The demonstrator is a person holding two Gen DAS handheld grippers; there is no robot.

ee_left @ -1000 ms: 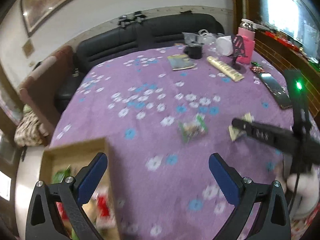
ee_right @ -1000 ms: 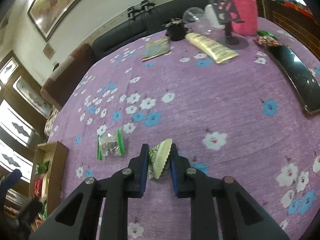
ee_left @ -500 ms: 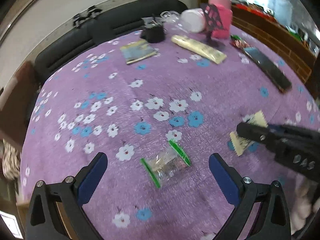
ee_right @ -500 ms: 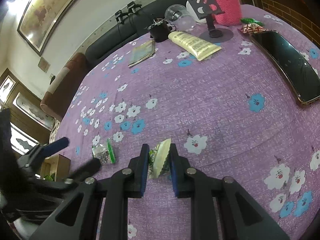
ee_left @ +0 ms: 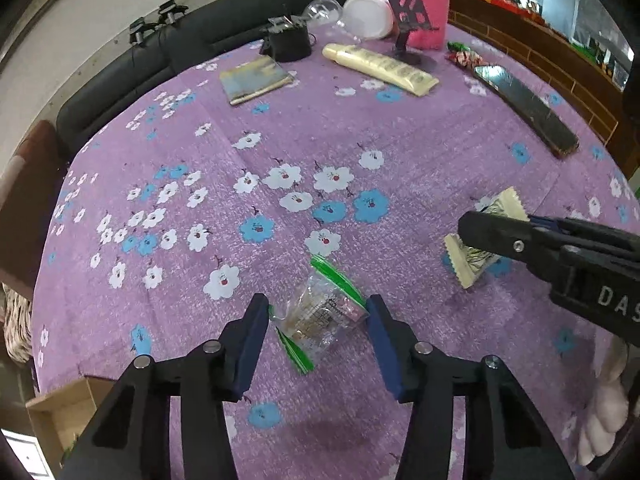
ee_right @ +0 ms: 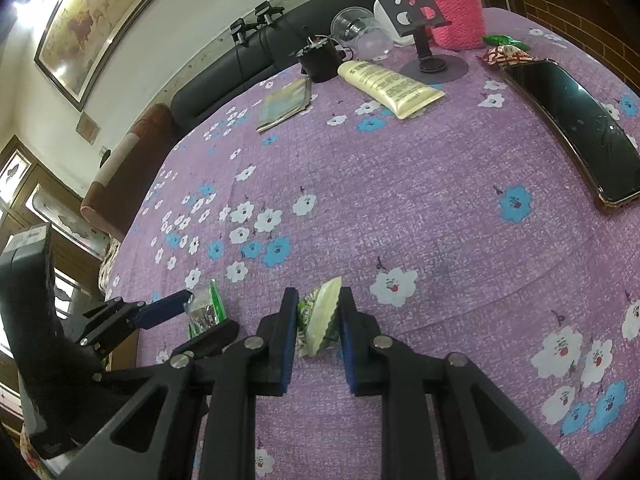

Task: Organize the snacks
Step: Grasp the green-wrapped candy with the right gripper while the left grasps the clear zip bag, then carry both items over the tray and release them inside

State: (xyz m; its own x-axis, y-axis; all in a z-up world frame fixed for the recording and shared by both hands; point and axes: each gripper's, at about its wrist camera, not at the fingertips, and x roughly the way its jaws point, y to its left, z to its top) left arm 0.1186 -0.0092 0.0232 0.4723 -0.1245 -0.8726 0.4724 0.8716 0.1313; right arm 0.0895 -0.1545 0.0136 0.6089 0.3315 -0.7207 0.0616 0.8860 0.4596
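Observation:
A clear snack bag (ee_left: 320,314) with green strips lies on the purple flowered tablecloth (ee_left: 360,128). My left gripper (ee_left: 316,320) straddles it with its jaws closing, and the blue pads touch the bag's two ends. The right wrist view shows the same bag (ee_right: 206,308) at the left, between the left gripper's fingers. To the right, my right gripper (ee_right: 318,314) is shut on a cream and green zigzag-edged snack packet (ee_right: 320,320) that rests on the cloth. The left wrist view shows that packet (ee_left: 468,264) under the right gripper (ee_left: 472,228).
A cardboard box (ee_left: 60,412) sits off the table's near left edge. At the far side lie a booklet (ee_left: 254,80), a cream tube (ee_left: 380,66), a black cup (ee_left: 290,42), a phone stand (ee_left: 410,20) and a pink holder (ee_left: 428,8). A dark phone (ee_left: 524,108) lies right.
My left gripper swung from over the cardboard box to the clear bag, dropped toward it, and its jaws narrowed around it. My right gripper kept still, holding the packet.

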